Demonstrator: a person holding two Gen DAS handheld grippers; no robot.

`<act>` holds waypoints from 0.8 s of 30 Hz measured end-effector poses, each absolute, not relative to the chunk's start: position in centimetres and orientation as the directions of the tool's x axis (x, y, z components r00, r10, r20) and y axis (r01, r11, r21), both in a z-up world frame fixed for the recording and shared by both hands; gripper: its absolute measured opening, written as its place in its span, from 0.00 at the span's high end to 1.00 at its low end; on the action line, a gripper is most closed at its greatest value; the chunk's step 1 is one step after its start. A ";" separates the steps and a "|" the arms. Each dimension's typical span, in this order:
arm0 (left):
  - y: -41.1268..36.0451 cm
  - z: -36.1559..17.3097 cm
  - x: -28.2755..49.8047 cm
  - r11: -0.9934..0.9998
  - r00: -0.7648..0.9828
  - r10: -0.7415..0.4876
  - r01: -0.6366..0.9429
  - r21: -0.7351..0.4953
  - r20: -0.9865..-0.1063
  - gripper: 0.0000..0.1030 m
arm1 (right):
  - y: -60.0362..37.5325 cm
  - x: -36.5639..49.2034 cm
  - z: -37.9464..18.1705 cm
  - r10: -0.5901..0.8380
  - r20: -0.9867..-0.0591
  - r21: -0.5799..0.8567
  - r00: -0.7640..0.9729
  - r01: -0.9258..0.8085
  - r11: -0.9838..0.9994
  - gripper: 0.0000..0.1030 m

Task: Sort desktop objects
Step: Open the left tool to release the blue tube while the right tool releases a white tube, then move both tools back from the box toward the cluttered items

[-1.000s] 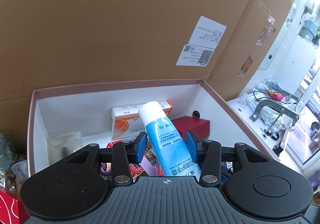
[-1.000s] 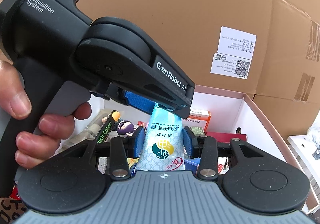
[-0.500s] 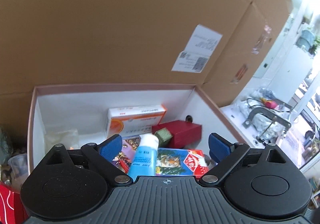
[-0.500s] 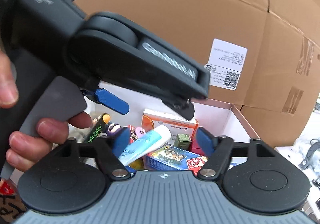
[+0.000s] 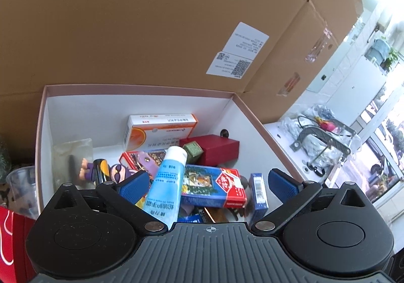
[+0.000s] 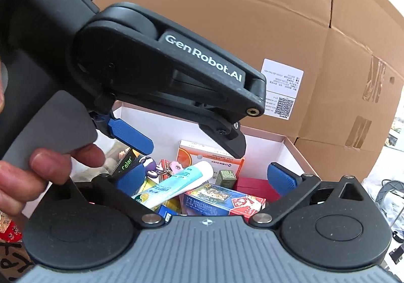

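Left wrist view shows us both tongs, left gripper (image 5: 205, 182) with jaws wide apart and right gripper (image 6: 205, 178) opening, gripping nothing, with the blue tube (image 5: 166, 185) lying loose in the crowded white box (image 5: 43, 116), so we judge this item sorted and cannot see what remains.

The big cardboard cartons (image 5: 151, 20) filling the upper half of both views are matt brown corrugated board bearing a white paper label (image 5: 237, 50), while the open box (image 5: 141, 89) at centre has smooth matt white paper-lined walls and a pinkish rim. In it, the blue tube (image 5: 168, 184) looks like glossy plastic with a smooth white cap, and the card box (image 5: 214, 185) beside it is glossy printed carton. At lower centre, the left gripper (image 5: 205, 183) is matt black plastic with finely textured blue pads (image 5: 132, 185), shiny metal pivot pins and a ribbed grey base.
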State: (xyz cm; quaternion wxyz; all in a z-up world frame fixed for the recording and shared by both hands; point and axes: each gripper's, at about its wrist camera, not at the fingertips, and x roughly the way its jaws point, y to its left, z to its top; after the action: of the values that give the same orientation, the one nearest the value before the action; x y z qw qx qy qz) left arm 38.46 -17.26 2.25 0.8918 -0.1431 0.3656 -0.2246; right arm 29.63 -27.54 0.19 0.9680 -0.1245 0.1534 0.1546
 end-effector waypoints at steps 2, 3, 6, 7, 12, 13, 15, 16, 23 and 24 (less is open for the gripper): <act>-17.2 2.5 37.9 0.856 0.633 -0.509 0.302 -0.420 -0.583 0.00 | -27.5 29.2 0.3 0.257 -0.334 -0.194 0.907 -0.333 0.923 0.00; -17.1 2.6 37.5 0.855 0.633 -0.511 0.305 -0.420 -0.581 0.00 | -27.6 28.9 0.3 0.256 -0.332 -0.193 0.908 -0.331 0.924 0.00; -16.9 3.0 36.6 0.854 0.636 -0.513 0.310 -0.419 -0.576 0.00 | -27.6 28.2 0.6 0.251 -0.326 -0.194 0.912 -0.324 0.926 0.00; -16.8 3.2 36.2 0.854 0.637 -0.513 0.311 -0.418 -0.575 0.00 | -27.7 27.9 0.7 0.248 -0.323 -0.196 0.913 -0.320 0.927 0.00; -16.2 3.9 34.0 0.855 0.649 -0.511 0.319 -0.408 -0.564 0.00 | -27.9 26.1 1.1 0.250 -0.304 -0.186 0.919 -0.315 0.930 0.00; -16.0 4.1 33.4 0.856 0.656 -0.510 0.323 -0.404 -0.556 0.00 | -27.9 25.7 1.2 0.251 -0.302 -0.185 0.920 -0.315 0.931 0.00; -15.7 4.3 32.4 0.857 0.669 -0.507 0.328 -0.396 -0.544 0.00 | -27.8 25.0 1.2 0.248 -0.298 -0.186 0.922 -0.312 0.932 0.00; -15.6 4.4 31.8 0.859 0.675 -0.504 0.329 -0.392 -0.539 0.00 | -27.8 24.6 1.2 0.245 -0.295 -0.188 0.924 -0.307 0.933 0.00; -14.0 4.5 28.2 0.879 0.731 -0.464 0.309 -0.362 -0.501 0.00 | -27.4 22.3 0.8 0.237 -0.285 -0.169 0.929 -0.292 0.941 0.00; -13.7 4.4 27.7 0.878 0.731 -0.465 0.310 -0.365 -0.498 0.00 | -27.3 22.0 0.7 0.237 -0.285 -0.167 0.929 -0.292 0.942 0.00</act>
State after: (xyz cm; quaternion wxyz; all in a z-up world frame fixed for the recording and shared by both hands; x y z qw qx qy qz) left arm 27.73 -13.71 4.39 0.9214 -0.1295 0.3000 -0.2104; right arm 21.96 -27.29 0.72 0.9765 -0.1039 0.1316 0.1355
